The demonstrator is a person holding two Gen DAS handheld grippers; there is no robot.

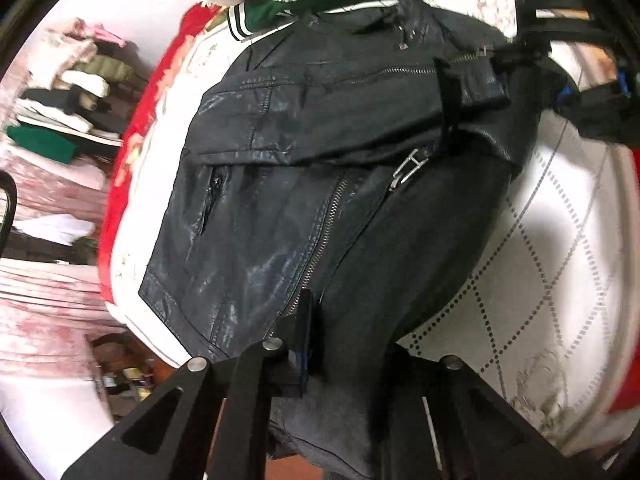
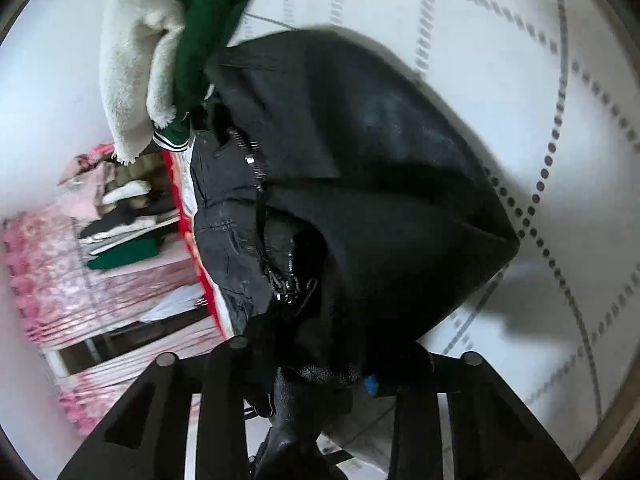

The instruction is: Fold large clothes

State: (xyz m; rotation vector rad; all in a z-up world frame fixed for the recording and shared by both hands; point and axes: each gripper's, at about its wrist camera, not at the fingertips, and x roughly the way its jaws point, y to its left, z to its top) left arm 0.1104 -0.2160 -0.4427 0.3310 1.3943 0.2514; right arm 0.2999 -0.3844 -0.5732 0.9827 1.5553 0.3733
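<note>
Black leather jacket with silver zippers and a buckle, we see it partly folded and lifted, one edge pinched between our left jaws, a collar-side fold caught in our right jaws, lining bulging forward.

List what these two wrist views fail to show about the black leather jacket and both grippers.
- Left gripper fingertips: left wrist view, buried in the black leather jacket.
- Right gripper fingertips: right wrist view, covered by jacket folds, dark and blurred.
- Jacket's underside and far sleeve: hidden beneath its own folded panel.
- Clothes pile: blurred, items unclear.
</note>
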